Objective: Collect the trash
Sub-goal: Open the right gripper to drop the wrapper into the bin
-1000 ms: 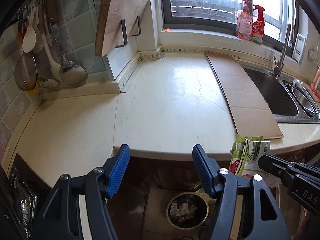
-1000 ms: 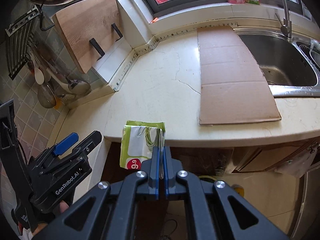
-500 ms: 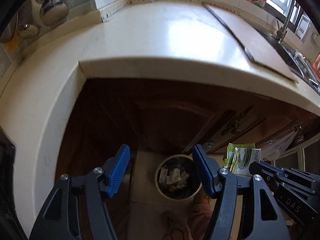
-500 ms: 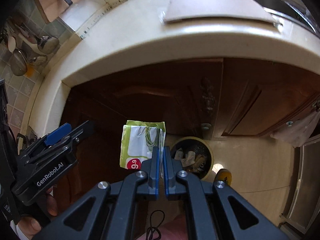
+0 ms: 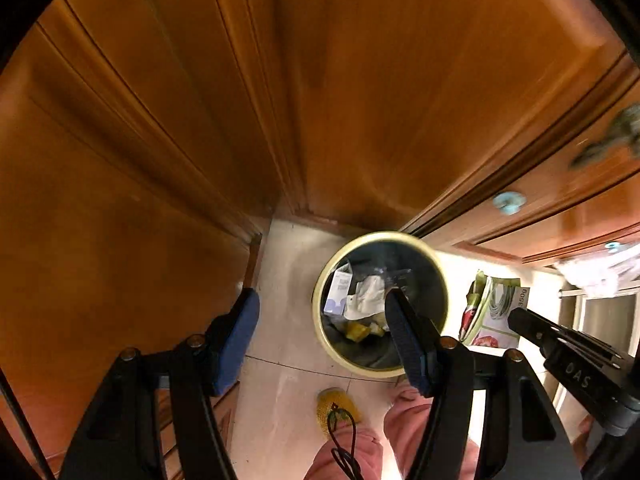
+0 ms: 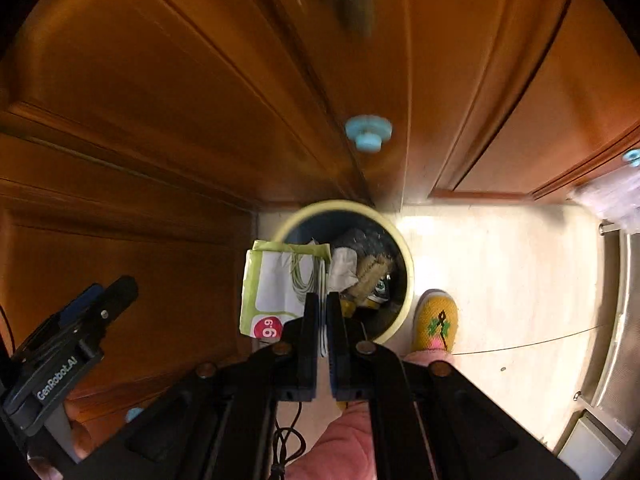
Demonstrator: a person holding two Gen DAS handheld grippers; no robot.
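Observation:
A green and white food wrapper (image 6: 280, 284) hangs from my right gripper (image 6: 324, 312), whose jaws are shut on its edge. It hovers over the left rim of a round yellow-rimmed trash bin (image 6: 404, 256) on the floor, which holds paper and packaging scraps. In the left wrist view the same wrapper (image 5: 496, 312) shows just right of the bin (image 5: 320, 312), held by the right gripper (image 5: 516, 316). My left gripper (image 5: 324, 320) points straight down beside the bin, open, with nothing between its blue pads (image 5: 236, 332).
Brown wooden cabinet doors (image 5: 320, 100) with pale blue knobs (image 6: 368, 132) rise right behind the bin. A person's yellow slipper (image 6: 436, 320) and pink trouser leg (image 5: 404, 412) stand on the light tiled floor (image 6: 500, 272) beside it. A steel appliance edge (image 6: 620, 300) is at right.
Both grippers have dropped from countertop height down to the floor in front of the cabinets. The bin is now much closer, and the wrapper has come over its rim.

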